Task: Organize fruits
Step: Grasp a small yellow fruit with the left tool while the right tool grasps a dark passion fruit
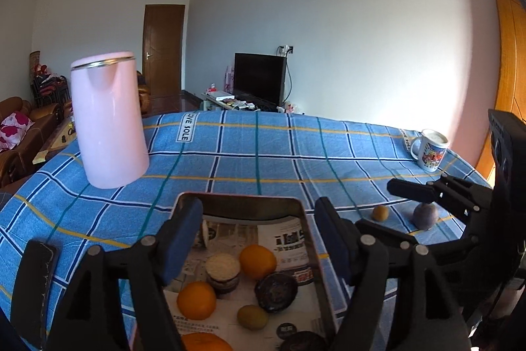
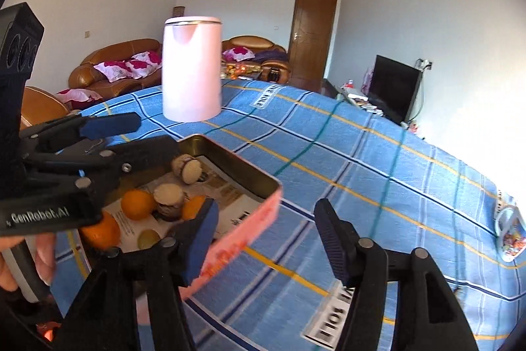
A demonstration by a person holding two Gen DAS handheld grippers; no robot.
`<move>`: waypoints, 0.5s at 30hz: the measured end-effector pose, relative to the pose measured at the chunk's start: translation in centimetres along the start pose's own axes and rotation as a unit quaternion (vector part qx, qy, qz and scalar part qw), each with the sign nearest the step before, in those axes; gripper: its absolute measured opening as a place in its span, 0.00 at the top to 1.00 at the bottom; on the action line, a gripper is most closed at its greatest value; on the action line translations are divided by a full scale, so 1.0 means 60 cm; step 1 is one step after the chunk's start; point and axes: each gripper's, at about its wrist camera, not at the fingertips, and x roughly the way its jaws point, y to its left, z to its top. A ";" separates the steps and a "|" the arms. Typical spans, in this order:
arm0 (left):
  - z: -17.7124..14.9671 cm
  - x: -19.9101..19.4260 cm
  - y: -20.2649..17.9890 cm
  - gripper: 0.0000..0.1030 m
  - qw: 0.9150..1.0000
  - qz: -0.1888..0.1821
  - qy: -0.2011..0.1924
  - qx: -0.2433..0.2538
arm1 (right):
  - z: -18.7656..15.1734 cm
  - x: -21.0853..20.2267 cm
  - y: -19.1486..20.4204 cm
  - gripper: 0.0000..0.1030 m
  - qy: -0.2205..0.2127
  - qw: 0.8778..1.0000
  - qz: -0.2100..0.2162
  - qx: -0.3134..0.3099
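Fruits in a metal tray (image 1: 307, 239), lower centre; bare checked cloth (image 1: 263, 160) beyond.
Oranges (image 1: 257, 261) glossy; left gripper (image 1: 259, 239) and right gripper (image 2: 268, 239) both gape, clasping nothing.

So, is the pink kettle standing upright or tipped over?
Upright. The pink kettle stands on its base on the blue checked tablecloth, with its lid on top.

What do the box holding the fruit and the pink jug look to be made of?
The box looks like thin metal tin: dull brassy inner walls, rolled rim, printed pink outside. The pink jug looks like smooth matte plastic with a shiny metal ring at the top, though coated metal is possible.
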 end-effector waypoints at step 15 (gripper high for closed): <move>-0.008 0.100 -0.201 0.22 0.988 -0.098 0.086 0.079 | -0.131 -0.041 -0.244 0.31 0.095 0.979 -0.122 0.131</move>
